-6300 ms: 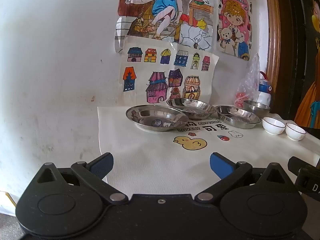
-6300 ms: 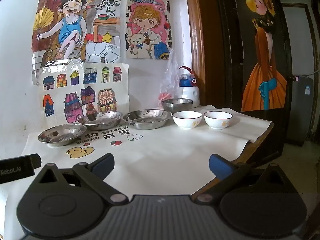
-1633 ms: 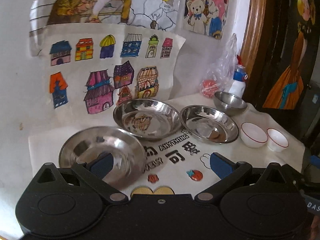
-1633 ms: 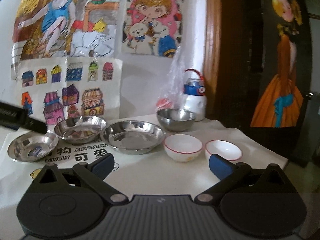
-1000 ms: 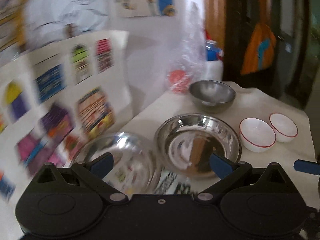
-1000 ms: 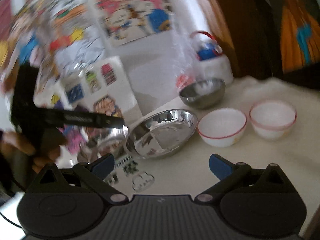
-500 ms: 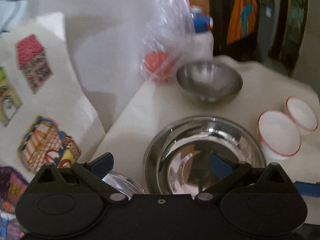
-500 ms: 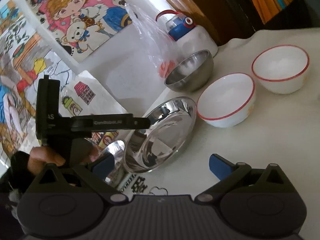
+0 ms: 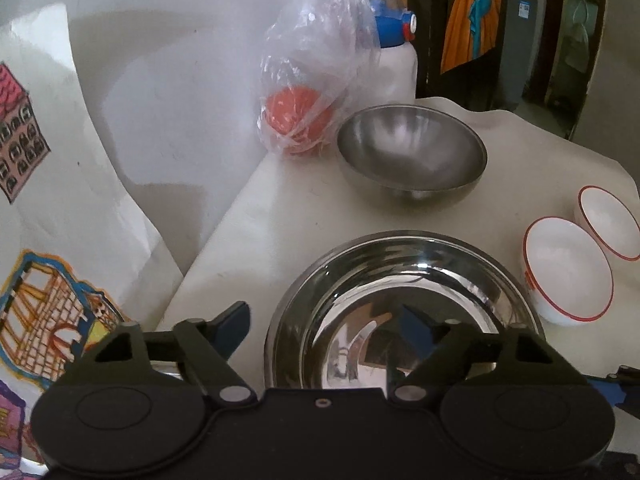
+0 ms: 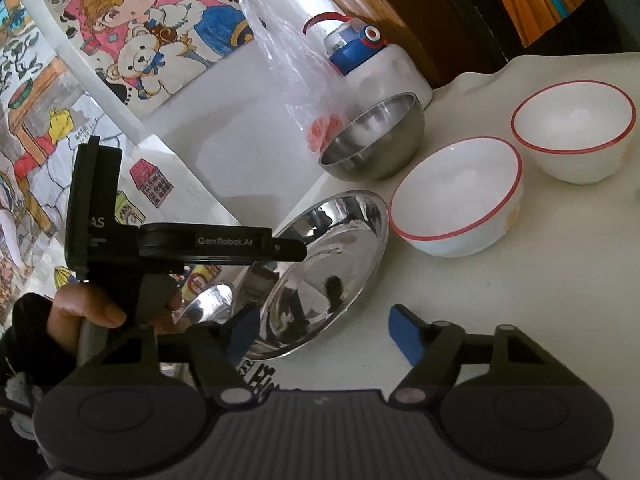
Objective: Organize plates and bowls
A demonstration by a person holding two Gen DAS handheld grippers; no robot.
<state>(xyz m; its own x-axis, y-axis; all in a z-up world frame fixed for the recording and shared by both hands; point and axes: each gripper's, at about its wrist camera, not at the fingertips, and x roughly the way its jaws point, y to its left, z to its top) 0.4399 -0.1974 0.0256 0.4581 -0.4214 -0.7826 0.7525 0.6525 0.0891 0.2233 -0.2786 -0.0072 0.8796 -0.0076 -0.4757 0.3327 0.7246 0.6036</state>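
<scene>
A shiny steel plate (image 9: 400, 300) lies on the white table cover (image 9: 248, 232), right under my left gripper (image 9: 324, 322). Its jaws are closing: one blue pad stands outside the plate's left rim, the other over its inside, neither touching. In the right wrist view, the same plate (image 10: 320, 272) sits before my right gripper (image 10: 324, 330). These jaws are also closing over the near rim, with no pad pressing. Behind stand a deep steel bowl (image 9: 412, 156) and two white red-rimmed bowls (image 9: 568, 276) (image 9: 612, 220). A second steel plate (image 10: 208, 300) peeks out at the left.
A plastic bag with orange things (image 9: 304, 116) and a white bottle with a blue cap (image 9: 392, 52) stand against the wall. A hand (image 10: 88, 312) holds the left tool at the left. Children's drawings (image 10: 152, 24) cover the wall. The table ends just past the white bowls.
Both grippers have moved in and down over the right-hand steel plate. The left one swung right from the other plates. Both pairs of jaws have narrowed since half a second ago.
</scene>
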